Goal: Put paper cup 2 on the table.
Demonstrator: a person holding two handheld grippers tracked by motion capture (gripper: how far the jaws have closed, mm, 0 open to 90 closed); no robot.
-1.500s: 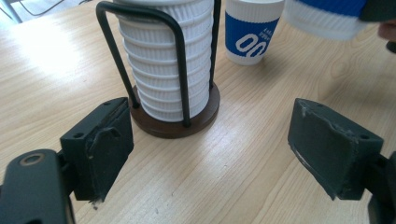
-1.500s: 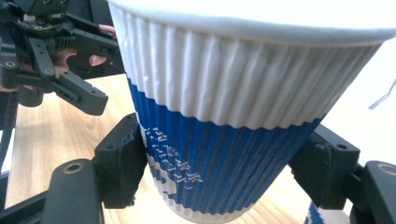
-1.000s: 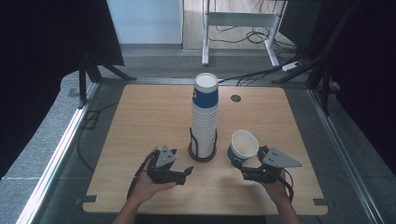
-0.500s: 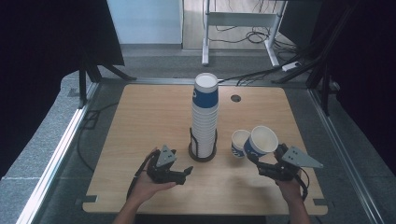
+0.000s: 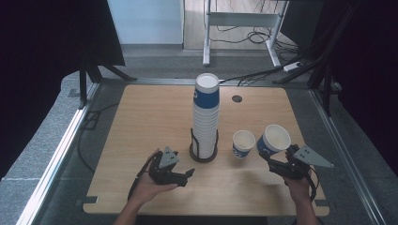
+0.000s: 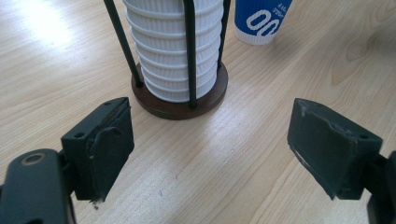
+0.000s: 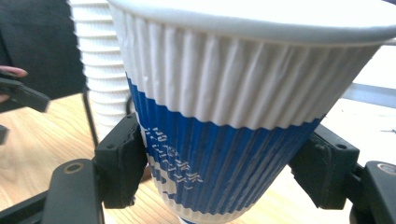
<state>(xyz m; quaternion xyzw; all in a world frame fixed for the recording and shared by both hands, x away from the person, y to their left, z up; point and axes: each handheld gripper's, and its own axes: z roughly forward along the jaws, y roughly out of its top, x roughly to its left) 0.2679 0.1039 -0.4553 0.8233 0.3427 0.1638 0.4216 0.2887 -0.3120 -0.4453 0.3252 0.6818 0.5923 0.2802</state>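
light wood table (image 5: 155, 117) on grey carpet floor (image 5: 42, 140), black curtains (image 5: 47, 42) both sides, cables (image 5: 244, 33) behind.

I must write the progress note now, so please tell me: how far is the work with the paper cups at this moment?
Done: one loose cup stands on the table, apart from the stack. In hand: the right gripper is shut on a second cup, lifted and tilted to the right of the first; the left gripper waits open near the holder. Left: setting this cup down, and the tall stack remains in the holder.

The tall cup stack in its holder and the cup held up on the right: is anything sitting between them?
Yes: in the high view one loose cup stands on the table between the stack and the held cup.
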